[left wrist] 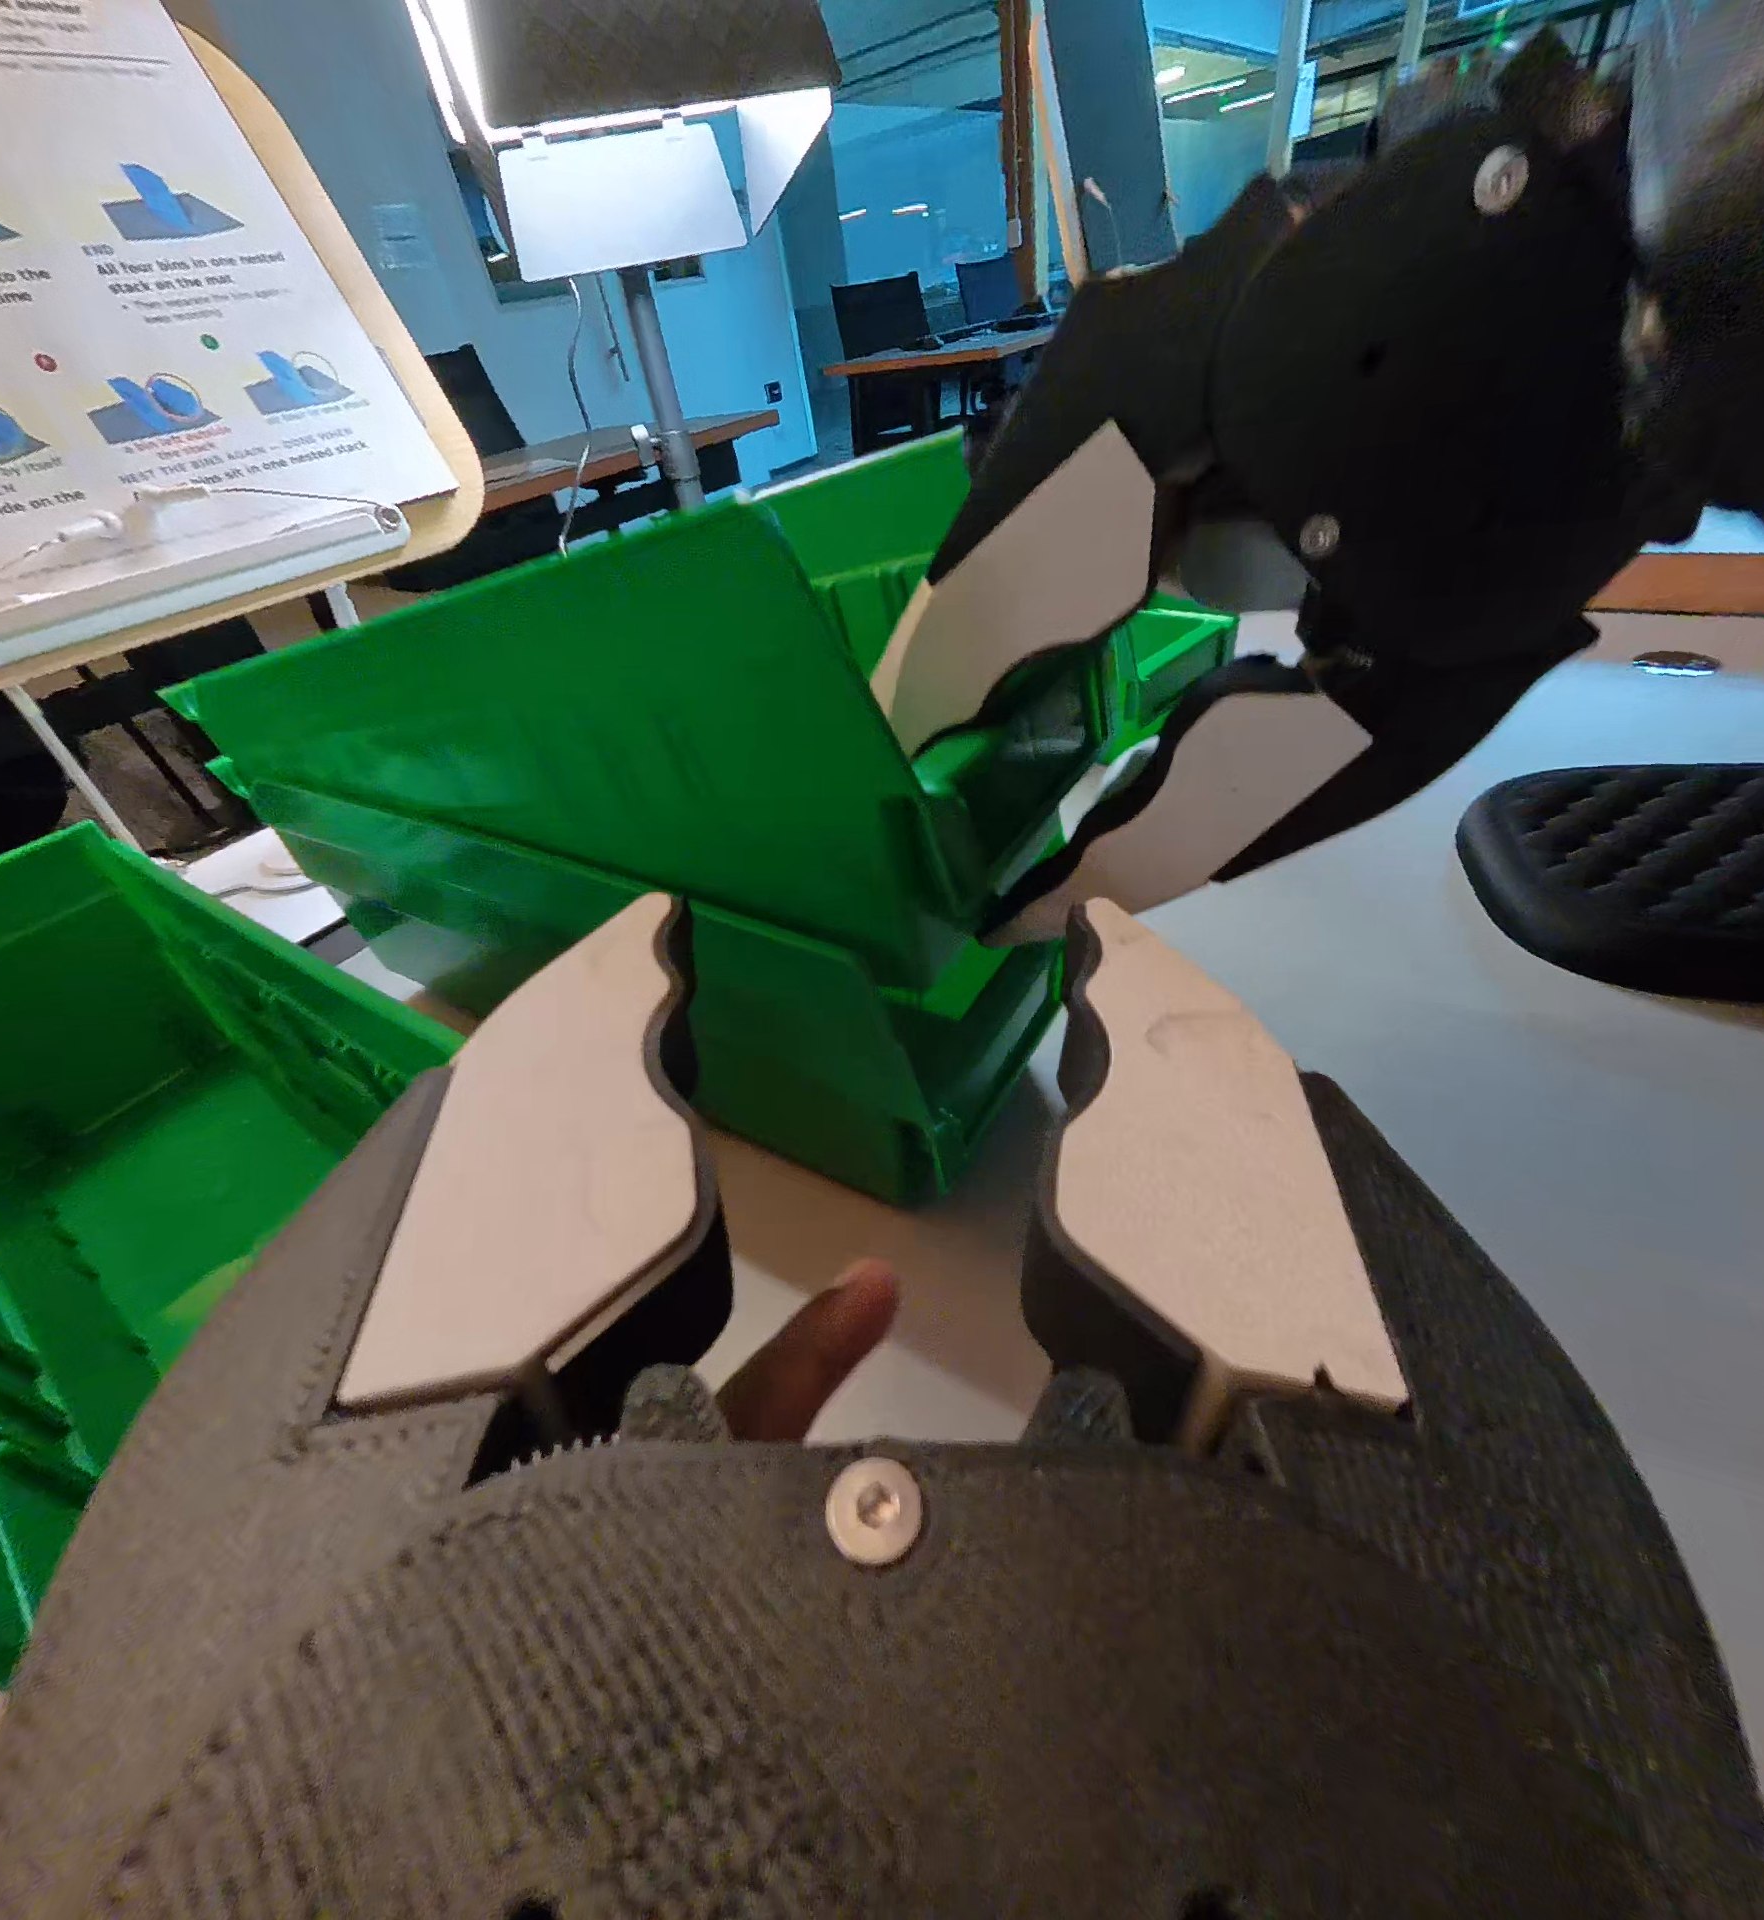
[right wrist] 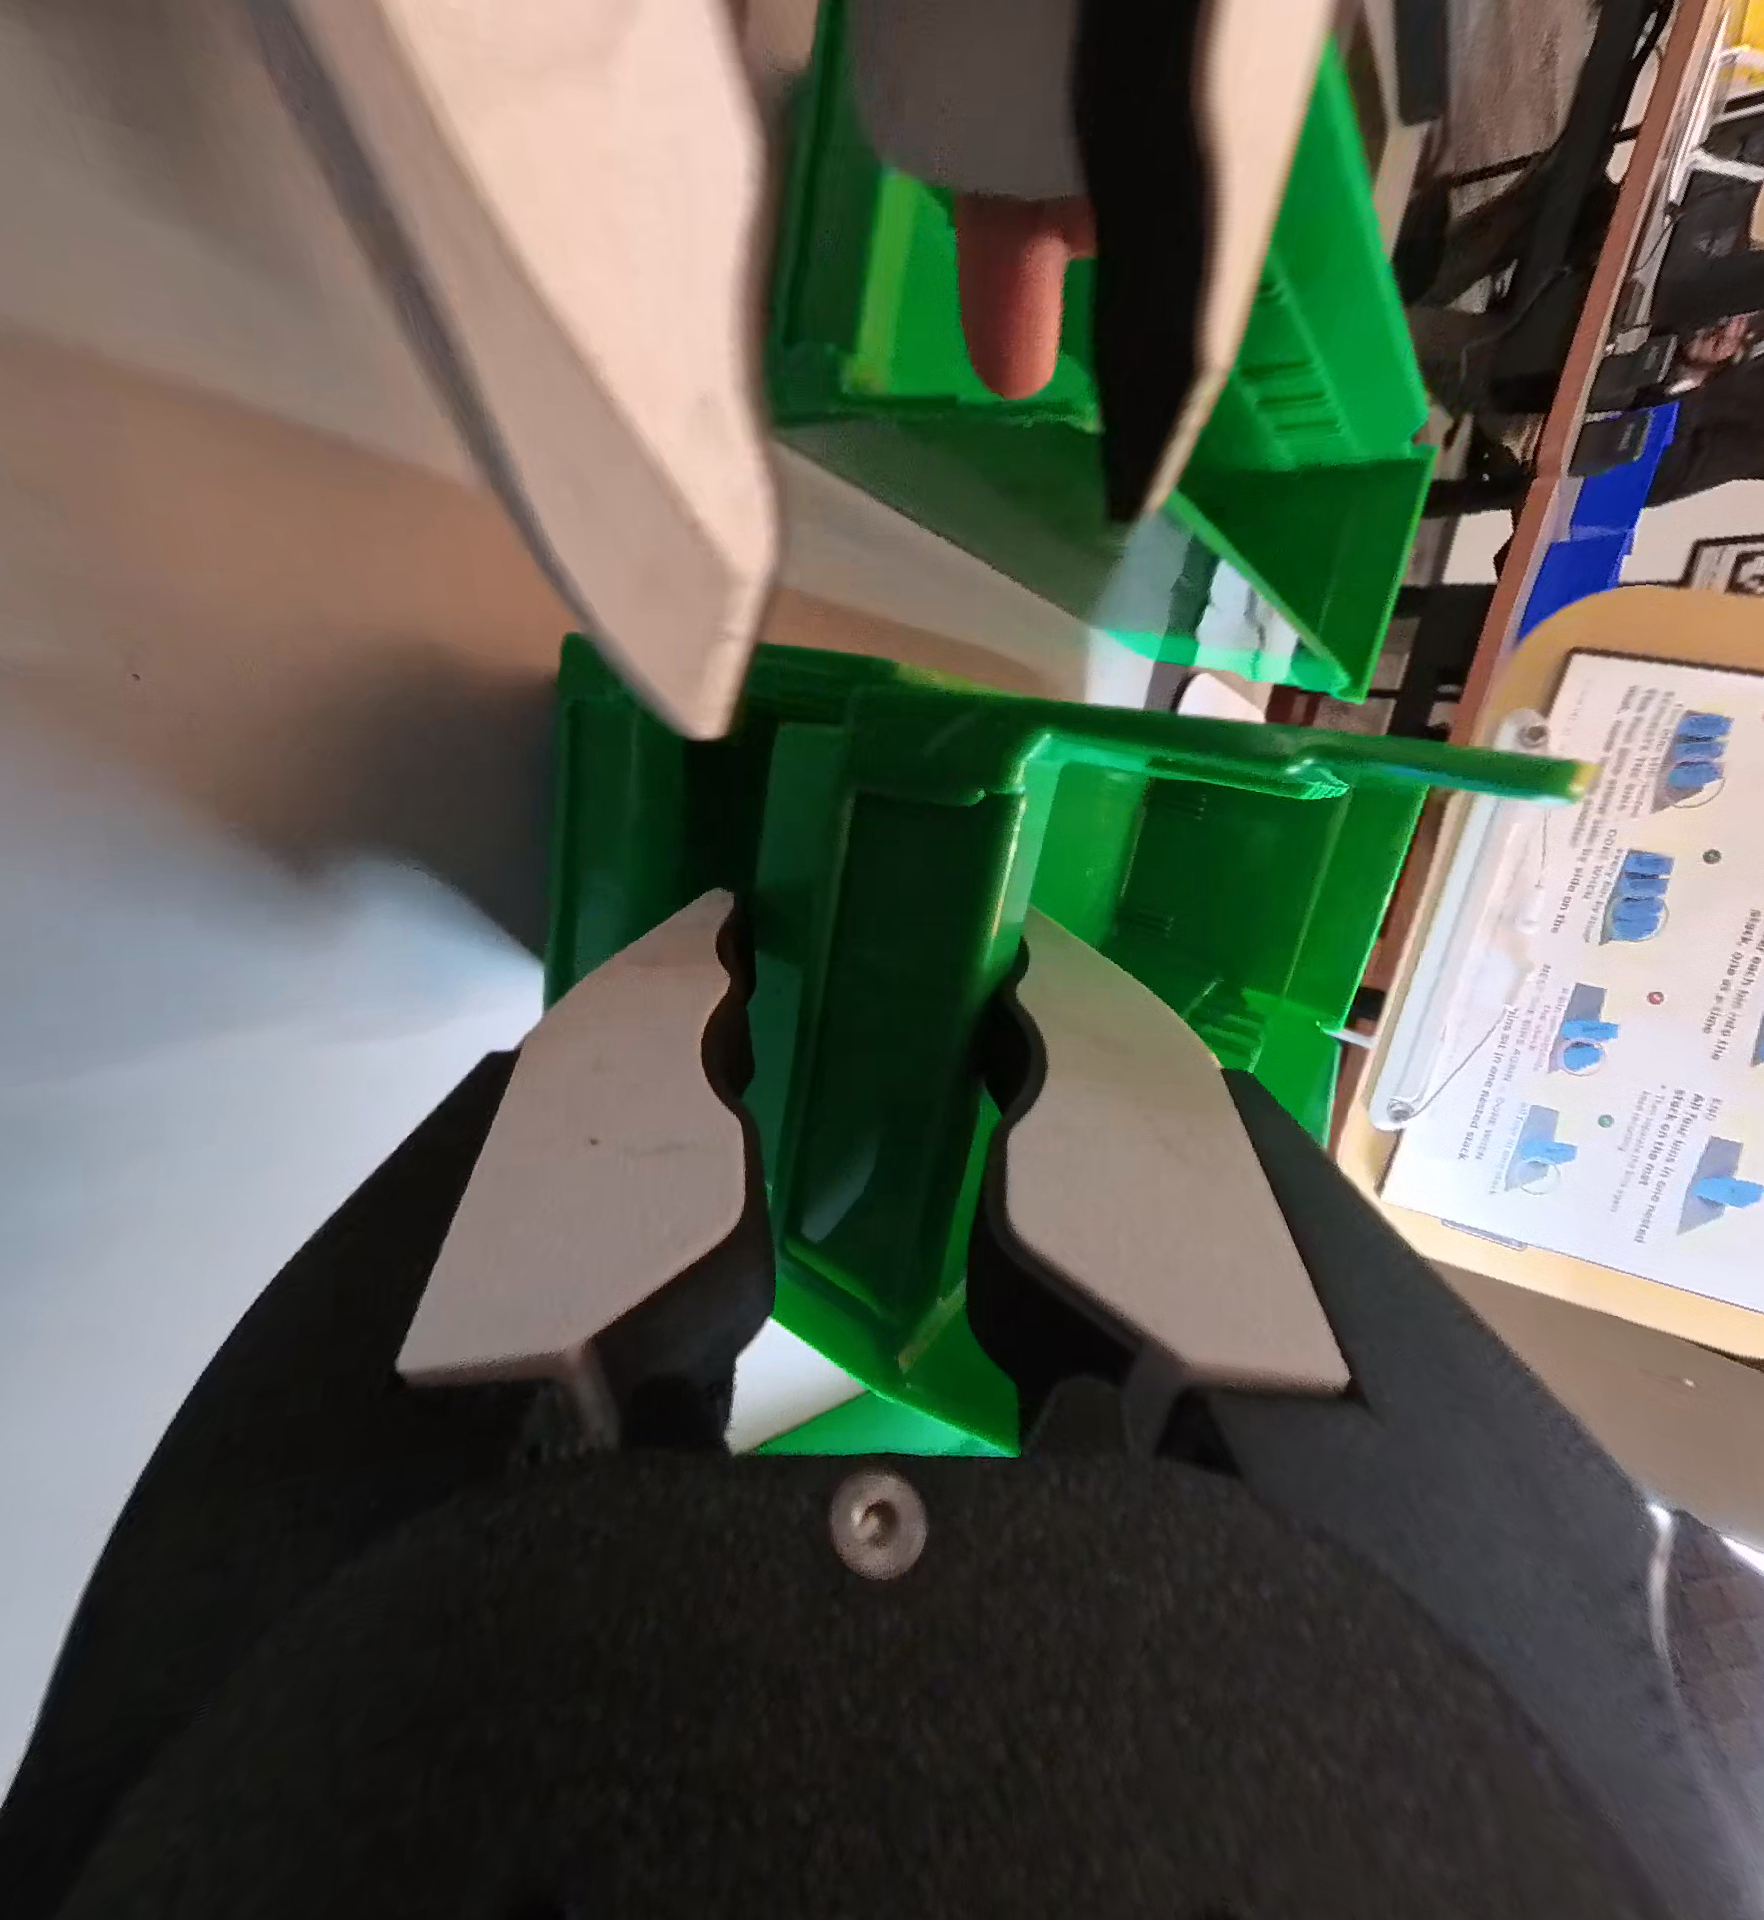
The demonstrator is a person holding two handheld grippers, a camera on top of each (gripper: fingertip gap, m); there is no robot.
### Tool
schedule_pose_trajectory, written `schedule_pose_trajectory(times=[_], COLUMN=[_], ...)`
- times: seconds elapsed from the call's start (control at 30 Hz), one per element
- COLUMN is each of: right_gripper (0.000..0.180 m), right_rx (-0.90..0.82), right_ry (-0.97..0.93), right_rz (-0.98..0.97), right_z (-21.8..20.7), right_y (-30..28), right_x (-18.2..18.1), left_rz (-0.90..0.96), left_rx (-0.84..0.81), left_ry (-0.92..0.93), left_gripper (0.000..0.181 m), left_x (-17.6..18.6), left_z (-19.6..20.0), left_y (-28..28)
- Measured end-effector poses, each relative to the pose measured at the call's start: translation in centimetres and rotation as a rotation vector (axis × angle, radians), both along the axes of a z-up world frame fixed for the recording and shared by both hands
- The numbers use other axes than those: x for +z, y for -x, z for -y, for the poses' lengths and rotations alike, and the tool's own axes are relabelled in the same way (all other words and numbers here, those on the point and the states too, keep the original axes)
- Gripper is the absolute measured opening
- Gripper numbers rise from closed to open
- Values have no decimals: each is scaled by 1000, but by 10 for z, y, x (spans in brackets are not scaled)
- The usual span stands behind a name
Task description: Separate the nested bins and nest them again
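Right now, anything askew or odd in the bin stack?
Yes: the top green bin sits tilted in the stack, its front end raised in the right gripper. No damage or spill visible.

Setting: an open-plan office fitted out as a lab recording station. Around me, item by item: a pale tabletop [left wrist: 1377,1091]; an instruction sheet [left wrist: 130,312] clipped to a wooden board, bearing pictures of bins; a studio light panel [left wrist: 639,197] on a metal stand; rows of long desks [left wrist: 930,358] with dark chairs behind; ceiling strip lights; a shelf edge with blue bins [right wrist: 1595,540] and cables.
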State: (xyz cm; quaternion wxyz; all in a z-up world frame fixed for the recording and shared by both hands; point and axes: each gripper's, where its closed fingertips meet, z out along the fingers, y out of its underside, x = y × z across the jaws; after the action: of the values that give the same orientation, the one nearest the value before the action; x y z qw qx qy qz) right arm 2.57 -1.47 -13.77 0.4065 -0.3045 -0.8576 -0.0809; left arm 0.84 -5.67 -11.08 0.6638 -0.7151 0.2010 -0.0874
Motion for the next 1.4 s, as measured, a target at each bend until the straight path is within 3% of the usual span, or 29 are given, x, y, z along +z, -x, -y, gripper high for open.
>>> schedule_pose_trajectory(times=[0.23,0.5,0.8,1.07,1.23,1.4], right_gripper=[43,44,45,44,44,44], right_rx=[18,38,81,164,188,140], right_ry=[96,180,222,162,104,87], right_rz=[-64,-95,-124,-99,-100,-178], right_z=[7,13,19,41,59,52], right_y=[9,8,-1,6,10,-5], right_x=[43,74,95,85,91,114], left_rz=[15,11,-75,-59,-153,-111], left_rx=[-41,-56,8,102,167,135], left_ry=[13,48,49,56,21,24], left_gripper=[86,85,66,22,25,36], left_x=[3,-8,-14,-20,-24,-19], left_z=[10,11,8,-7,-18,-9], left_y=[-3,-6,6,18,21,21])
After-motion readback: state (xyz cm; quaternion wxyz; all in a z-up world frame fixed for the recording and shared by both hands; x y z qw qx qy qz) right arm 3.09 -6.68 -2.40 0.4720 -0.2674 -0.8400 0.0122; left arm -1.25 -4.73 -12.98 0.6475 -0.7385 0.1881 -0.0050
